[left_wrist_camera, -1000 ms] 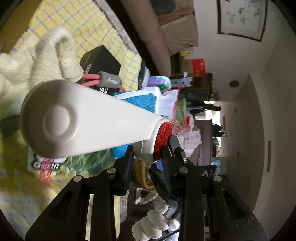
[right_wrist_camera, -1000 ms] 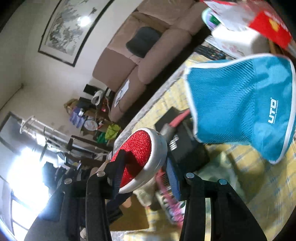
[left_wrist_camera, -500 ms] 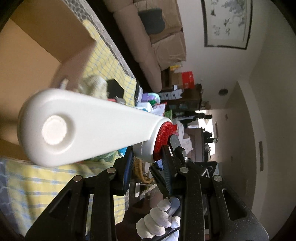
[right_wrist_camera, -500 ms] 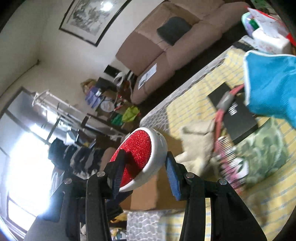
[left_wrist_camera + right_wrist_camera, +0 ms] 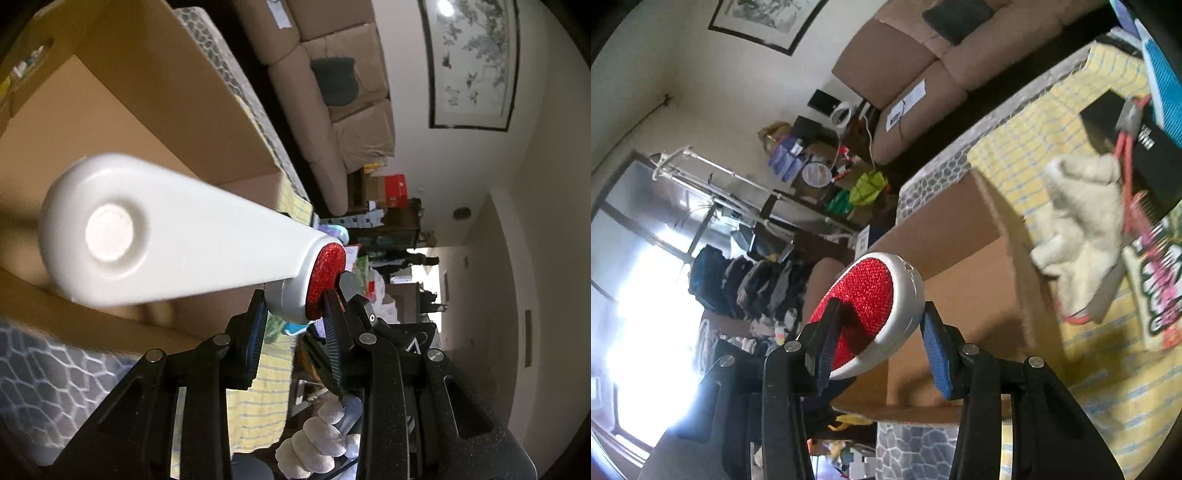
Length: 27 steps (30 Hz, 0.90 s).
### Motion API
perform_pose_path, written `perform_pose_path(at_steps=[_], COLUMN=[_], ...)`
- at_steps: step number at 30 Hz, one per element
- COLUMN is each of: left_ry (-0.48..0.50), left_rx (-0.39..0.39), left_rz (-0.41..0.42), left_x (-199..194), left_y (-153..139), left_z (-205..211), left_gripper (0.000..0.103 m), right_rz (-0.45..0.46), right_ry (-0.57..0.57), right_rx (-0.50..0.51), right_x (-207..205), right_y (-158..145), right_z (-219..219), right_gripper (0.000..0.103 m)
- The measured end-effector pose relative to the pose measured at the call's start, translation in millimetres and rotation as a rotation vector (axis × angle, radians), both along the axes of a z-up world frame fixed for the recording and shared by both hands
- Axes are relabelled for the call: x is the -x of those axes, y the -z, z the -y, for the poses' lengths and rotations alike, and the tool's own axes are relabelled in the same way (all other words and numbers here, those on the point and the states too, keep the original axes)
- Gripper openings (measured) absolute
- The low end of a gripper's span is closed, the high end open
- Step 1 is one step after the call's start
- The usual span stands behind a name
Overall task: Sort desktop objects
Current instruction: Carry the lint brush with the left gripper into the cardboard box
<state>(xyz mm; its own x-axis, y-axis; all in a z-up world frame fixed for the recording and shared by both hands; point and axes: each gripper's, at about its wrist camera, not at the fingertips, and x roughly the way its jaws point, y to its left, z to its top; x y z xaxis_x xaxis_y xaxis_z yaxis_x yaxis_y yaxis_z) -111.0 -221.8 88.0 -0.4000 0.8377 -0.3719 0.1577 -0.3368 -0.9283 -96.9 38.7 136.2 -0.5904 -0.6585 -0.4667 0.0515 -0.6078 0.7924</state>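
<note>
A white lint brush [image 5: 177, 240] with a red bristle pad [image 5: 860, 299] is held by both grippers. My left gripper [image 5: 295, 317] is shut on its red head end, with the long white handle reaching out over an open cardboard box [image 5: 110, 110]. My right gripper [image 5: 879, 336] is shut on the same red head [image 5: 327, 277], above the box [image 5: 964, 266]. On the yellow checked cloth [image 5: 1034, 140] beside the box lie a cream plush toy [image 5: 1078, 225], a black box [image 5: 1123, 129], a pink comb [image 5: 1148, 225] and a blue pouch [image 5: 1160, 59].
A brown sofa [image 5: 332, 110] stands beyond the table with a framed picture [image 5: 472, 62] on the wall. A clothes rack [image 5: 746, 280] and cluttered shelves [image 5: 820, 162] stand by a bright window. A gloved hand [image 5: 317, 443] shows below the left gripper.
Both grippers have carried the lint brush away from the blue pouch and black box, leftward over the open cardboard box. The grip on the brush has not changed.
</note>
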Motion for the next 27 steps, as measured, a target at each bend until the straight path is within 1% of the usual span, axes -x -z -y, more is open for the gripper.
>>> perform_pose_path(at_steps=[4,7,14,18,23,27], left_ry=[-0.008,-0.009,-0.018,-0.02,-0.011,-0.015], left_rx=[-0.006,0.004,-0.019,-0.011,-0.003,-0.018], left_rz=[0.053,0.076,0.147,0.185,0.234,0.29], left_x=[12,22,49,63,73,76], left_y=[18,33,67,82,103,117], left_z=[16,19,23,28,29,28], left_gripper=[0.028,0.028,0.028,0.028,0.029,0.029], right_rz=[0.038,0.07,0.131,0.171,0.247,0.315], right_ry=[0.001,0.011,0.043,0.064,0.09,0.075], right_rx=[-0.012,-0.006,-0.029,-0.047,-0.095,-0.153], right_x=[16,29,62,81,98,105], right_y=[17,34,59,71,87,94], right_z=[22,32,40,46,50,52], right_gripper=[0.044,0.044,0.044,0.044,0.044,0.045])
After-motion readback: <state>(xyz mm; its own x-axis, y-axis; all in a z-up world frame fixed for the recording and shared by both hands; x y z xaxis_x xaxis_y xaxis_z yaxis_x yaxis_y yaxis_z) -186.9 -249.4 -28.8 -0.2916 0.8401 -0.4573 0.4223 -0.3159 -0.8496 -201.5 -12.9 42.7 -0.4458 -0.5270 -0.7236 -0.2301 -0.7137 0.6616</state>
